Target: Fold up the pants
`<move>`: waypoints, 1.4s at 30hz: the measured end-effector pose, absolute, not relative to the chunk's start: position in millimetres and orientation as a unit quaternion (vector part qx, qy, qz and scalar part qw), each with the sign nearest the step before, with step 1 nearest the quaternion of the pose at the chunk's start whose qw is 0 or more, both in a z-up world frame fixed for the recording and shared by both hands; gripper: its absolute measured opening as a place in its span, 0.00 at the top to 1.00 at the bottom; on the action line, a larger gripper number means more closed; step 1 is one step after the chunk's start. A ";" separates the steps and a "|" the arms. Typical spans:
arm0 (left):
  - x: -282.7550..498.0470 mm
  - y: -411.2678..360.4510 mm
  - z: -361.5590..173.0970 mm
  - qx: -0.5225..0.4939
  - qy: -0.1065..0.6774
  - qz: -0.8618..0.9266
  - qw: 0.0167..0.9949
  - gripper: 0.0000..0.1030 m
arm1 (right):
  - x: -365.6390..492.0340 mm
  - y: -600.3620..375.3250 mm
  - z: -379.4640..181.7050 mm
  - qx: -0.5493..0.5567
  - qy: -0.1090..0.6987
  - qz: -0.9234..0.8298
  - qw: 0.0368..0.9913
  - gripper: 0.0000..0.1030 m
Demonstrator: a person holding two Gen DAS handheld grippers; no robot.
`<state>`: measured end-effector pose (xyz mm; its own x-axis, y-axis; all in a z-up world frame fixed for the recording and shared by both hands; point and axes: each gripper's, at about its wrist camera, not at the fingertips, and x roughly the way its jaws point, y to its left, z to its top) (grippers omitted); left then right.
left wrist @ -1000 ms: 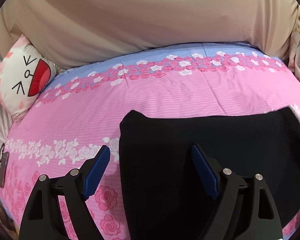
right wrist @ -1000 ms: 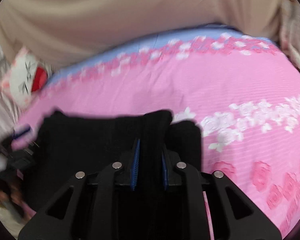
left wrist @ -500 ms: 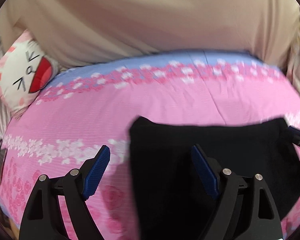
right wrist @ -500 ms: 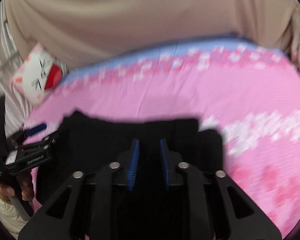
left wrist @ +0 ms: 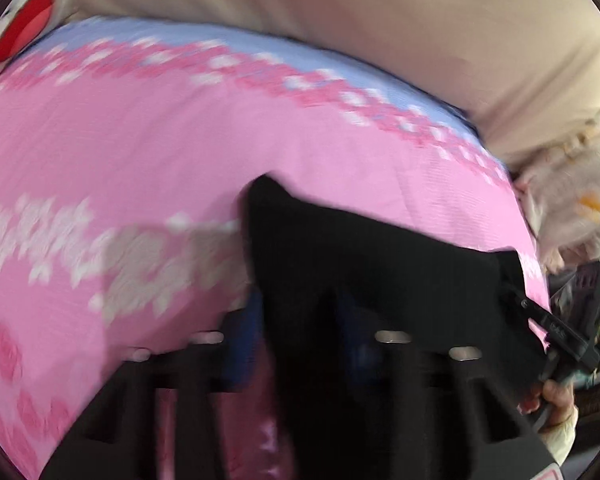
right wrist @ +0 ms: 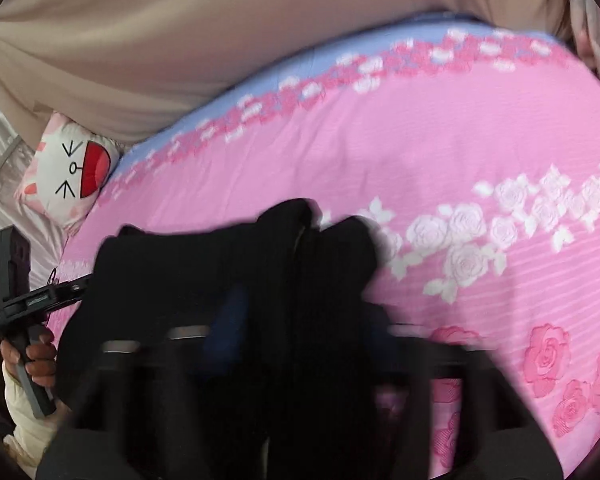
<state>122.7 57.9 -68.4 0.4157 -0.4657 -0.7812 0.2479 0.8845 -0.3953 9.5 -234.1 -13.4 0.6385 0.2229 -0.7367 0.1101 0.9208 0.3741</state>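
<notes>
Black soft pants [left wrist: 380, 264] lying bunched on the pink bed sheet with roses [left wrist: 140, 152], near the front edge, well away from the white cat pillow with a red mouth [right wrist: 68, 172]. Left tongs [left wrist: 304, 344] down at one end of the cloth, with black cloth hanging between the blue fingers; too blurry to tell if pinched or let go. Right tongs [right wrist: 296, 320] at the other end, with a thick hump of cloth poking up between the fingers; again too blurry to tell if squeezing or loose. Probably light, floppy and a bit stretchy, not slippery, not easy to break. Likely to sag and wrinkle if lifted by one spot. Best to pinch the two corners of one edge, through all the layers, and lift both ends together, slow and level.
</notes>
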 end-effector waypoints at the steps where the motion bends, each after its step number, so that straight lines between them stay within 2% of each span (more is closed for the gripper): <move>1: 126.6 54.6 -64.5 -0.094 0.489 -0.211 0.841 0.73 | 6.6 -234.5 -7.6 0.199 0.412 0.031 0.889 0.71; 4: 140.4 44.2 -66.6 -0.070 0.473 -0.199 0.855 0.72 | 9.1 -234.5 -16.7 0.175 0.416 0.009 0.892 0.69; 5: 143.9 40.5 -68.7 -0.061 0.468 -0.191 0.861 0.70 | 12.3 -238.9 -29.9 0.180 0.432 0.003 0.884 0.65; 6: 144.1 38.1 -70.0 -0.050 0.463 -0.185 0.865 0.66 | 9.8 -246.4 -38.2 0.201 0.433 0.003 0.879 0.49; 7: 140.0 39.1 -67.0 -0.039 0.459 -0.175 0.870 0.64 | 2.8 -254.3 -36.5 0.234 0.427 0.007 0.874 0.46; 10: 115.8 55.4 -42.3 -0.037 0.435 -0.154 0.886 0.64 | -31.0 -259.5 -1.9 0.220 0.381 -0.025 0.898 0.45; 11: 106.2 62.8 -31.5 -0.038 0.424 -0.146 0.893 0.64 | -40.7 -255.2 11.7 0.202 0.368 -0.029 0.907 0.47; 12: 96.1 68.6 -21.3 -0.043 0.413 -0.139 0.899 0.63 | -49.3 -247.0 27.0 0.188 0.357 -0.018 0.915 0.60; 13: 84.3 71.1 -10.6 -0.051 0.401 -0.138 0.904 0.54 | -52.1 -238.8 36.5 0.180 0.350 -0.006 0.919 0.66; 15: 71.6 62.6 -4.0 -0.053 0.397 -0.152 0.904 0.41 | -44.9 -211.0 48.6 0.150 0.352 0.029 0.923 0.72; 18: 78.7 27.2 -26.8 -0.032 0.420 -0.155 0.894 0.41 | -7.9 -175.4 40.6 0.121 0.369 0.065 0.919 0.73; 20: 97.3 8.7 -57.5 -0.007 0.445 -0.125 0.887 0.36 | 25.7 -167.2 18.7 0.098 0.403 0.053 0.908 0.73; 21: 99.8 7.4 -63.5 -0.002 0.443 -0.115 0.889 0.23 | 40.4 -170.6 0.5 0.076 0.432 0.028 0.898 0.76; 22: 102.2 8.1 -67.5 0.002 0.436 -0.102 0.894 0.15 | 51.6 -179.5 -20.4 0.070 0.456 0.011 0.887 0.74; 25: 106.0 15.6 -69.6 -0.018 0.445 -0.116 0.888 0.14 | 45.2 -218.9 -22.5 0.187 0.442 0.039 0.876 0.77; 27: 100.7 27.0 -61.9 -0.034 0.445 -0.129 0.886 0.17 | 26.6 -223.0 -7.3 0.158 0.428 -0.011 0.890 0.90; 29: 88.1 36.8 -45.8 -0.050 0.433 -0.127 0.891 0.19 | -8.4 -229.9 11.3 0.189 0.404 0.003 0.895 0.85; 33: 56.3 52.9 -14.4 -0.043 0.396 -0.122 0.909 0.18 | -60.7 -192.0 31.7 0.148 0.398 0.068 0.903 0.85; 35: 48.2 49.6 -15.6 -0.036 0.397 -0.127 0.909 0.18 | -67.5 -177.0 9.5 0.096 0.439 0.062 0.891 0.88; 36: 46.8 44.5 -21.3 -0.022 0.400 -0.124 0.908 0.18 | -71.6 -178.9 -12.0 0.070 0.447 0.041 0.891 0.94; 38: 48.7 36.8 -34.4 0.008 0.411 -0.099 0.906 0.18 | -82.3 -198.2 -7.9 0.149 0.431 0.050 0.889 0.96; 39: 49.5 35.2 -40.3 0.021 0.421 -0.086 0.903 0.19 | -89.1 -205.6 5.5 0.178 0.424 0.044 0.887 0.96; 41: 42.6 45.1 -42.3 0.012 0.425 -0.082 0.901 0.19 | -103.7 -209.0 29.2 0.166 0.399 0.029 0.901 0.85; 42: 38.4 51.8 -39.8 0.001 0.425 -0.088 0.901 0.19 | -112.8 -212.9 41.1 0.152 0.394 0.017 0.907 0.73</move>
